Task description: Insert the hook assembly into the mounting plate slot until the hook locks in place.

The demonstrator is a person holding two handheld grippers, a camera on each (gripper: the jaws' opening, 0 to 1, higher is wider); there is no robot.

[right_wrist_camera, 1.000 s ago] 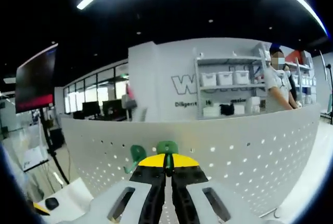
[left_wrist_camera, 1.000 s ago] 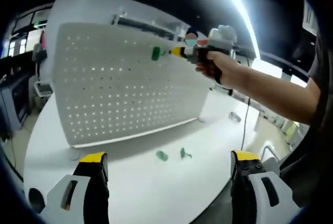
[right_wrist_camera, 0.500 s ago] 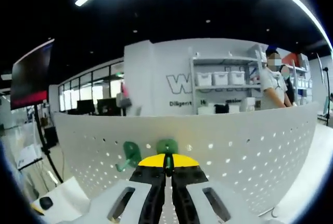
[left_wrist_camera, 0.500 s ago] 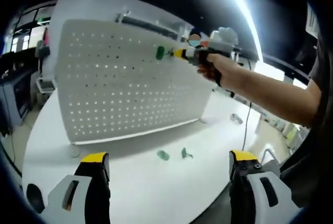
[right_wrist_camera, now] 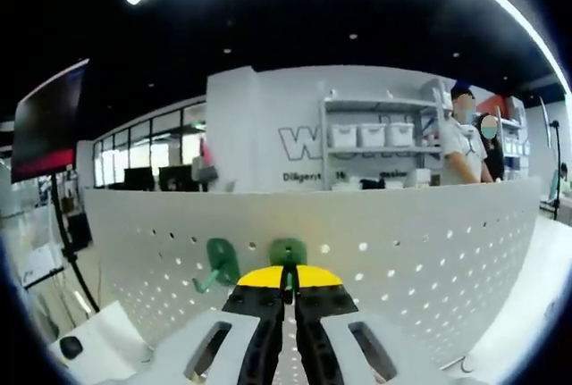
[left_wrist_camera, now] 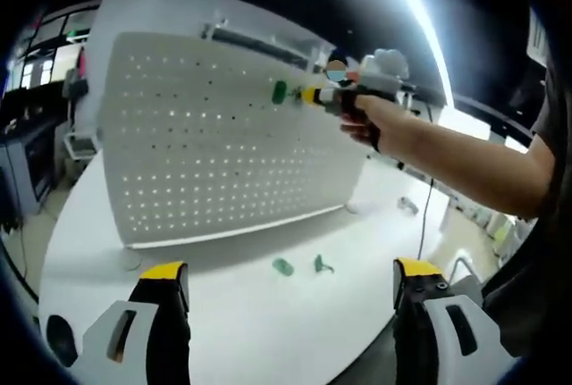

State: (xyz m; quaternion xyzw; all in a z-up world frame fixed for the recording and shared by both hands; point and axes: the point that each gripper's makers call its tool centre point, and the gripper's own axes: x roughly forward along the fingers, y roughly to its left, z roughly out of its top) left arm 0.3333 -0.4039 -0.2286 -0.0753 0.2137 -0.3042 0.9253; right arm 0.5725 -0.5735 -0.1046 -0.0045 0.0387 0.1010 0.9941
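A white perforated mounting plate [left_wrist_camera: 223, 144] stands upright on the white table [left_wrist_camera: 241, 322]. In the right gripper view my right gripper [right_wrist_camera: 288, 276] is shut on a green hook [right_wrist_camera: 288, 251], which is pressed against the plate [right_wrist_camera: 429, 251] near its top edge. A second green hook [right_wrist_camera: 217, 260] hangs on the plate just left of it. In the left gripper view a hand holds the right gripper [left_wrist_camera: 313, 95] at the plate's upper right, with a green hook [left_wrist_camera: 280, 92] at its tip. My left gripper [left_wrist_camera: 290, 273] hangs open low over the table.
Two loose green hooks [left_wrist_camera: 282, 266] [left_wrist_camera: 322, 264] lie on the table in front of the plate. The person's forearm [left_wrist_camera: 447, 153] reaches in from the right. Behind the plate are a shelf with bins [right_wrist_camera: 375, 148] and two people [right_wrist_camera: 465, 144].
The right gripper has shifted a little along the plate's top with the hook still in it. The hanging hook now sits further left of it. The left gripper stays open.
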